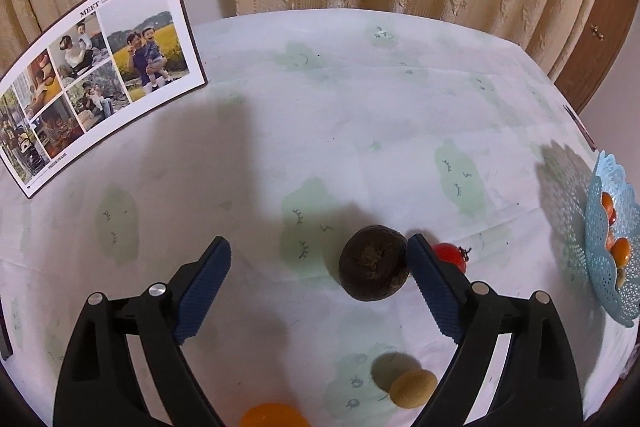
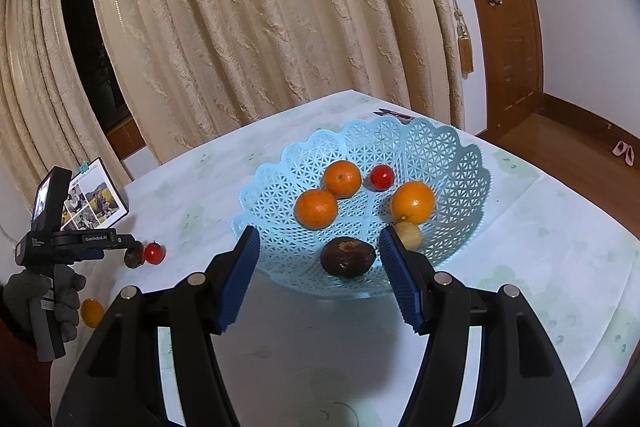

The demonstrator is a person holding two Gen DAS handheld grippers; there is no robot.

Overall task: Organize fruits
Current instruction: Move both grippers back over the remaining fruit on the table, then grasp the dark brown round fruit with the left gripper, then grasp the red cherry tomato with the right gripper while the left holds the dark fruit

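My left gripper (image 1: 319, 253) is open over the table; a dark brown fruit (image 1: 374, 262) lies between its fingers, close against the right finger. A red tomato (image 1: 451, 255) lies just right of that finger. A yellow-brown fruit (image 1: 413, 387) and an orange (image 1: 274, 415) lie nearer the camera. My right gripper (image 2: 319, 245) is open and empty above the near rim of the blue lattice basket (image 2: 448, 155). The basket holds three oranges (image 2: 412, 202), a red tomato (image 2: 381, 177), a dark brown fruit (image 2: 347, 257) and a yellow-brown fruit (image 2: 409, 235).
A photo board (image 1: 96, 75) with a blue clip stands at the table's far left. Beige curtains hang behind the table. The basket (image 1: 610, 239) sits at the far right in the left wrist view. The gloved hand holding the left gripper (image 2: 60, 259) shows at the left.
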